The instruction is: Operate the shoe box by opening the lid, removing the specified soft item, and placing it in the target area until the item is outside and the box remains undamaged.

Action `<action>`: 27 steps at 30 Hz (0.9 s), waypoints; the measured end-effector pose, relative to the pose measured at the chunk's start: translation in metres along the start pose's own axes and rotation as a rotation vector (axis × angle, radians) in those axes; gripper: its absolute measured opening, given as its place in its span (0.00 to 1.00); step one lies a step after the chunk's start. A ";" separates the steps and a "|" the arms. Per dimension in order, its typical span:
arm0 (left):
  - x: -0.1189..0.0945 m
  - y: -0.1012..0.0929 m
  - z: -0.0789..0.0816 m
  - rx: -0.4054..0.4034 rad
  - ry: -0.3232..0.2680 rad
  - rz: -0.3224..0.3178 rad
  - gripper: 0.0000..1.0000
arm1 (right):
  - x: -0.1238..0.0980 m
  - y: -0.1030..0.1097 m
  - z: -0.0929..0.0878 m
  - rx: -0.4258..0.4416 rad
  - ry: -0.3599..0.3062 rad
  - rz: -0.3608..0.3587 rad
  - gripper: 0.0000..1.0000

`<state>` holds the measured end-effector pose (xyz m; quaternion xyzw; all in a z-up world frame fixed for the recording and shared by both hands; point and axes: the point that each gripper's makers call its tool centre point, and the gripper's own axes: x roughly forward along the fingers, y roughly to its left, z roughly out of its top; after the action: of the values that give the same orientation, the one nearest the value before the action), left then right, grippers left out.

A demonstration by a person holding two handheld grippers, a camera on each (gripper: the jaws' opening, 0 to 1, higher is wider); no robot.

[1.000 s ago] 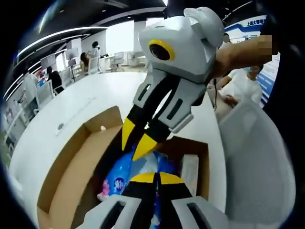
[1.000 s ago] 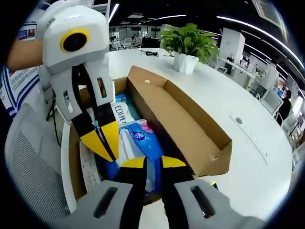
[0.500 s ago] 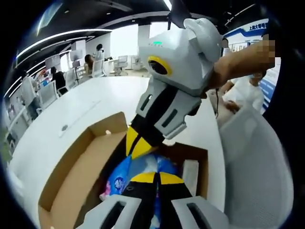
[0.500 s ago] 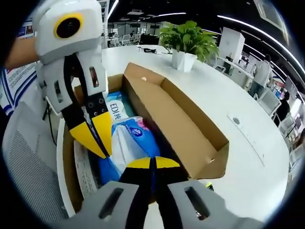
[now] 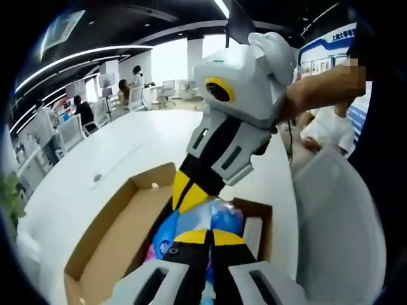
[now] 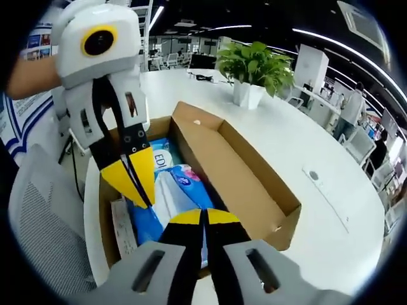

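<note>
Both views bright, evenly lit from long ceiling strip lights [image 6: 318, 35]; further strips curved overhead in left gripper view. White worktop [image 5: 108, 159] near overexposed, pale sheen across surface. Window area behind blown out to white. Shadows soft, deepest inside cardboard box [image 6: 248, 184], along inner wall. Strong fisheye bending; straight lines bowed toward edges. Background people and chairs soft, slightly smeared. Near tongs [image 6: 203, 219] large, mildly blurred at bottom.
</note>
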<state>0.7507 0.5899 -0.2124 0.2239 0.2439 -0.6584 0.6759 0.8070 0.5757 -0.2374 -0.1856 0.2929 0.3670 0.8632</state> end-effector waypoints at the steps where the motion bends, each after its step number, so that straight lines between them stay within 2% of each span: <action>1: -0.003 0.001 0.001 0.008 0.001 0.003 0.00 | -0.001 0.000 0.002 -0.002 -0.004 0.000 0.00; 9: -0.018 -0.003 0.015 0.024 -0.019 0.024 0.00 | -0.016 0.003 0.021 -0.016 -0.040 0.005 0.00; 15: -0.029 -0.007 0.035 0.016 -0.071 0.034 0.00 | -0.028 0.001 0.034 -0.032 -0.067 0.013 0.00; 19: -0.033 -0.010 0.047 0.007 -0.102 0.030 0.00 | -0.046 0.004 0.044 -0.033 -0.085 0.016 0.00; 27: -0.029 -0.020 0.071 0.001 -0.139 0.008 0.00 | -0.067 -0.003 0.049 -0.063 -0.105 0.005 0.00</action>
<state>0.7329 0.5676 -0.1379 0.1790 0.1952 -0.6699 0.6937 0.7901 0.5646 -0.1564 -0.1925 0.2357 0.3877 0.8701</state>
